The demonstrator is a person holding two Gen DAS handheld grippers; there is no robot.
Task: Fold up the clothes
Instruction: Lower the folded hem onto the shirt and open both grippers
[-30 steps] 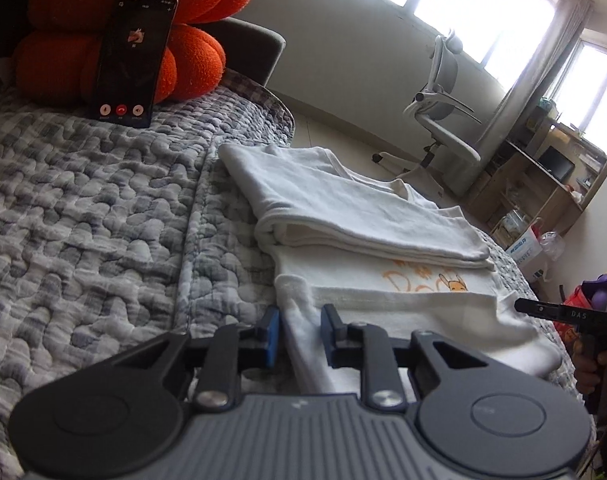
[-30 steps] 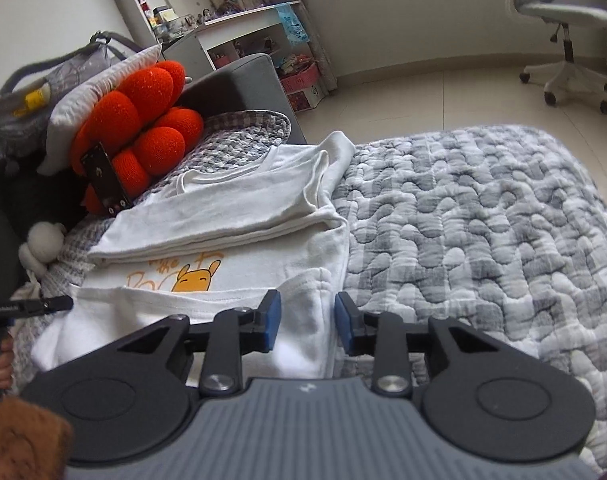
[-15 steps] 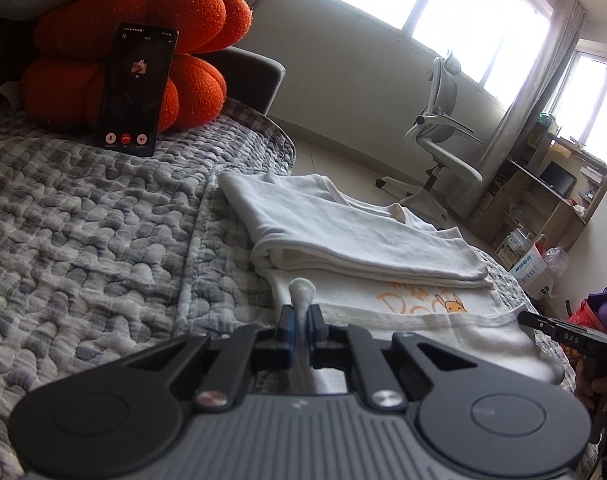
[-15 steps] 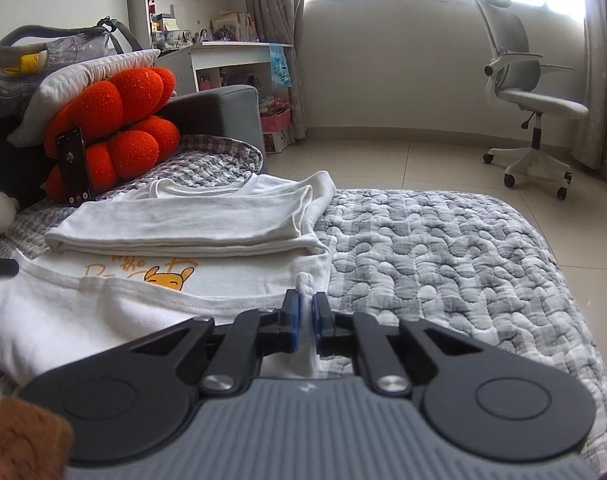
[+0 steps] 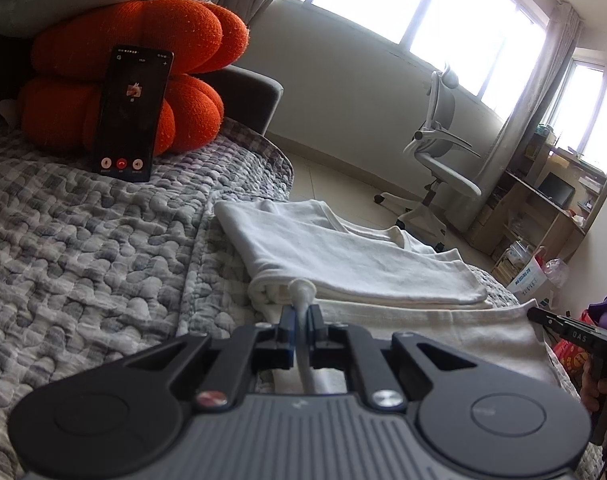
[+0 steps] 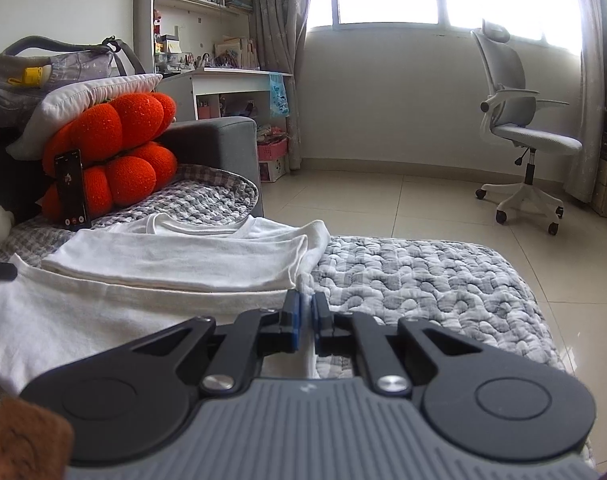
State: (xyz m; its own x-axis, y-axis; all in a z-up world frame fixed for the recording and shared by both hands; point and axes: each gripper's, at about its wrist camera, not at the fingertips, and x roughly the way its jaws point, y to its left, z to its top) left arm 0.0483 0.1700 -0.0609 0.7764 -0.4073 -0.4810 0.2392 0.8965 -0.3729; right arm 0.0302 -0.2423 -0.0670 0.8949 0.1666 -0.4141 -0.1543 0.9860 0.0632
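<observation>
**Both grippers pinched on the near hem of a white T-shirt**

The white T-shirt (image 5: 367, 256) lies flat on the quilted grey bed cover (image 5: 95, 248), already doubled over partway, so that a folded band rests across its middle and a single layer reaches back toward the near edge of the bed. Its collar points toward the far edge, on the side of the orange cushion (image 5: 143, 64) and the phone (image 5: 129, 114) propped against it.

The left gripper (image 5: 300, 322) has its jaws clenched on one near corner of the shirt; a small bunch of cloth stands up between them. The right gripper (image 6: 306, 318) is likewise clamped on the opposite near corner, with a thin fold of white fabric running through the narrow gap. In both views the cloth leads straight from the jaws forward into the body of the garment, with the folded band just beyond the tips.

The shirt is probably light, soft and limp: it will sag between the two holds and drape rather than keep a shape. Thin cotton can slip from a shallow pinch, so holds set well in from the hem would be safer. The two near corners look like the right places to grip, since lifting them together should carry the free layer evenly over the folded part.
</observation>
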